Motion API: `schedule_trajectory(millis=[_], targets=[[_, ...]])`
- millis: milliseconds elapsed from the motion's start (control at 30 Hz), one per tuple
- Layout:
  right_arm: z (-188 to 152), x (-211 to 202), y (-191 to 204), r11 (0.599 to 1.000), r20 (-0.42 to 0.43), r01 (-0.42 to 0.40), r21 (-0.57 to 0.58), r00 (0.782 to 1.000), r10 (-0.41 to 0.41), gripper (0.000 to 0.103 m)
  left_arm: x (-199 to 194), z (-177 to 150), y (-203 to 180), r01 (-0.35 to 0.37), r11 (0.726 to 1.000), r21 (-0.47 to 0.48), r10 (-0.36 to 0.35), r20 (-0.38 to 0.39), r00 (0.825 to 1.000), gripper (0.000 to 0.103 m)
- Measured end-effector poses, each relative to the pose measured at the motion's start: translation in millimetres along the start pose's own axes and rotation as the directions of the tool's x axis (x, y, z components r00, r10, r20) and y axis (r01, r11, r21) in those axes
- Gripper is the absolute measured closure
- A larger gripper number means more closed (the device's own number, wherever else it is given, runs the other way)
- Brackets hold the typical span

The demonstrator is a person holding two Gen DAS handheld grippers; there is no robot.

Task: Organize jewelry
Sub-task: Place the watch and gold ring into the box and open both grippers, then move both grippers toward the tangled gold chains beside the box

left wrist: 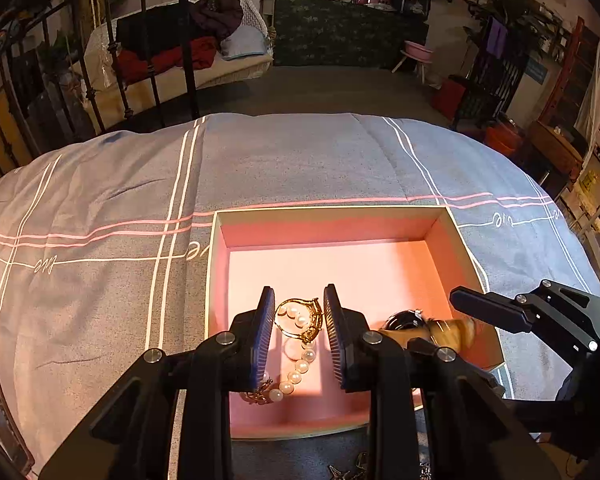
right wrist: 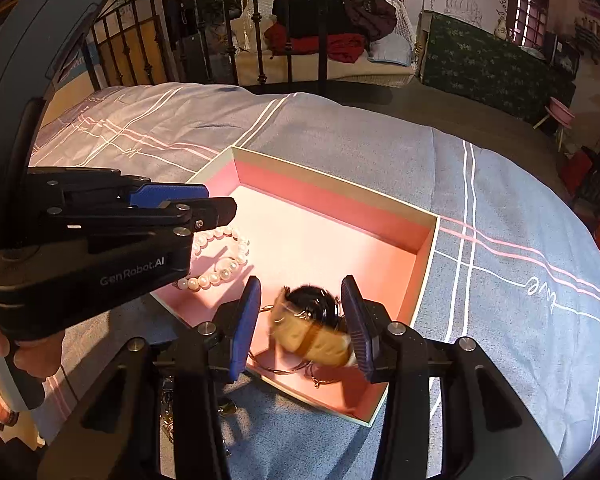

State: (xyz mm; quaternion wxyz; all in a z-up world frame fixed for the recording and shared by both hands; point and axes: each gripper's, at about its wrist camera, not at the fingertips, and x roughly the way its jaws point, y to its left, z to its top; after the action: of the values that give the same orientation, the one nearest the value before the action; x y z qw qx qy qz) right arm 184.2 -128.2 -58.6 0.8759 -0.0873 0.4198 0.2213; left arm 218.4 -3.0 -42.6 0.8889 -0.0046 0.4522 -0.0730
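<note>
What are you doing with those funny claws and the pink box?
A person is sorting jewelry into a pink box on a bed, using two grabbers. The left hand-held gripper hangs open over a pearl bracelet and a gold ring lying in the box. The right hand-held gripper is open too, with a blurry tan-strapped watch between its fingers, at the box's near corner.

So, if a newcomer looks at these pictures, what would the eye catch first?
Probably the open pink box on the grey bedspread. Inside it, a pearl bracelet lies at its left side. A blurred watch with a black face and tan strap sits between the right gripper's fingers.
</note>
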Motion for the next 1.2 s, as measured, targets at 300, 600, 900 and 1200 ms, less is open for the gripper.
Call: schedule_trajectory(millis=[300, 600, 900, 1200], targets=[[0, -33, -5, 0.998, 0.092, 0.07, -0.005, 0.993, -0.069, 0.018, -39, 12, -1, 0.029, 0.999, -0.032, -0.025, 0.107, 0.994, 0.007], [-28, -56, -8, 0.999, 0.117, -0.04, 0.033, 0.992, 0.036, 0.009, -76, -17, -4, 0.095, 0.995, 0.022, -0.097, 0.167, 0.981, 0.007], [-104, -29, 35, 0.99, -0.096, -0.116, -0.079, 0.989, 0.109, 0.041, -47, -113, 3, 0.072, 0.997, 0.033, -0.072, -0.005, 0.997, 0.007], [-106, -19, 47, 0.974, -0.123, -0.142, -0.174, 0.985, 0.121, 0.051, -33, -133, 5, 0.135, 0.991, 0.002, -0.135, -0.056, 0.989, 0.007]])
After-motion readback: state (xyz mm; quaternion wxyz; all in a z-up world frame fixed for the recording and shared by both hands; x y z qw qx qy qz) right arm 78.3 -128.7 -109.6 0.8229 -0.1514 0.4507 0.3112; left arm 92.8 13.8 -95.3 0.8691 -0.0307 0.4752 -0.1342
